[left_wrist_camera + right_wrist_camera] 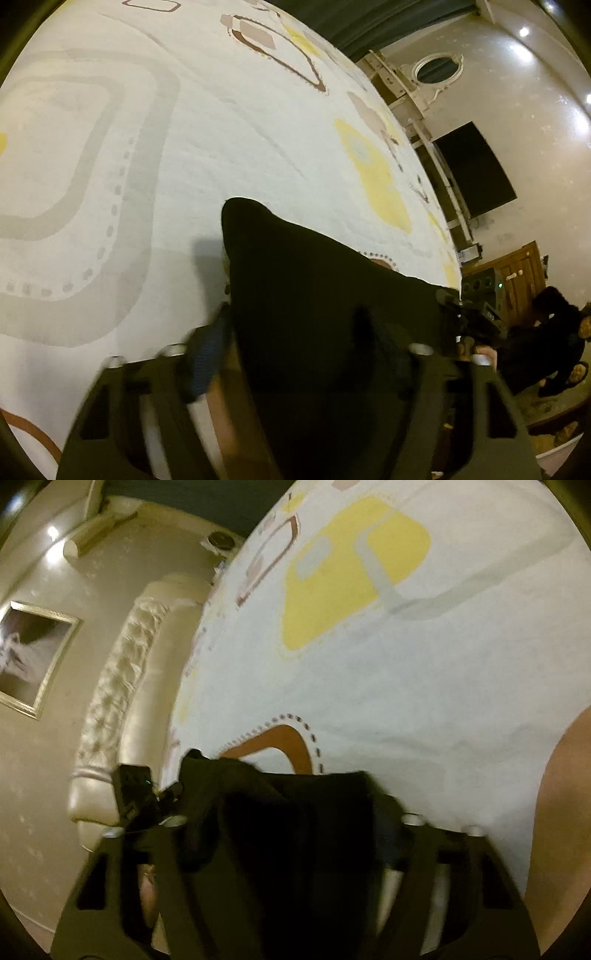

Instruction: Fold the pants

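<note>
The black pants hang bunched between the fingers of my left gripper, which is shut on them above a white patterned bed sheet. In the right wrist view the same black pants fill the space between the fingers of my right gripper, also shut on them and held over the sheet. The other gripper shows at the left, holding the far end of the cloth. Cloth hides the fingertips in both views.
The bed has a cream tufted headboard at its edge. A framed picture hangs on the wall. A dark screen, a wooden door and a dark plush toy lie beyond the bed's far side.
</note>
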`<action>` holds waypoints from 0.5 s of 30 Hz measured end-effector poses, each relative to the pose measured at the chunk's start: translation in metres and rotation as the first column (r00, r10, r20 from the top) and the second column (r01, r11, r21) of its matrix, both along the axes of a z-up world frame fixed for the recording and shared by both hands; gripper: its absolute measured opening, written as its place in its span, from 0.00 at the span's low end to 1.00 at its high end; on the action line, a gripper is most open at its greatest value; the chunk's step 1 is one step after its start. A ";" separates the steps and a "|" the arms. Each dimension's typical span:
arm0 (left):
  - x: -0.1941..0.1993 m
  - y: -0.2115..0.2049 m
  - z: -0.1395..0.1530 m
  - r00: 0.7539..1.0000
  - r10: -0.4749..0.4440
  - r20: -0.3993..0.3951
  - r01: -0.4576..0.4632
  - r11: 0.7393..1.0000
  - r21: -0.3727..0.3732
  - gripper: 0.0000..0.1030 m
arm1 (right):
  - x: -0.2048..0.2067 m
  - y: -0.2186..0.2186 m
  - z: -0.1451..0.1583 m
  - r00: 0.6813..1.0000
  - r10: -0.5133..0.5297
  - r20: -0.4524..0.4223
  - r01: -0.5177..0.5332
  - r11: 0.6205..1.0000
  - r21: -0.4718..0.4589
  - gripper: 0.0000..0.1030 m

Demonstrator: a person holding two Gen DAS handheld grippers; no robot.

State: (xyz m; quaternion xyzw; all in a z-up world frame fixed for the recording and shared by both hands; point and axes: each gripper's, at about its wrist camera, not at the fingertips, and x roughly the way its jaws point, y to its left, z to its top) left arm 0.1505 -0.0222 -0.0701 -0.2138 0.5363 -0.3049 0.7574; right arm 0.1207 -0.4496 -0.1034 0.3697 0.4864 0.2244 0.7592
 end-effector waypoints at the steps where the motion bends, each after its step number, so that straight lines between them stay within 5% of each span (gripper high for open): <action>1: -0.001 -0.001 0.000 1.000 0.003 0.000 -0.003 1.000 0.015 0.52 | 0.000 0.001 -0.001 1.000 0.006 0.000 -0.006 1.000 0.000 0.43; 5: -0.005 -0.008 0.009 0.998 -0.009 0.064 0.003 0.995 0.100 0.24 | -0.005 0.005 0.003 0.999 0.001 0.046 0.000 1.000 -0.019 0.33; 15: 0.002 -0.013 0.034 0.991 -0.032 0.128 0.008 0.982 0.187 0.18 | -0.005 0.014 0.025 0.993 -0.002 0.114 0.011 0.997 -0.071 0.29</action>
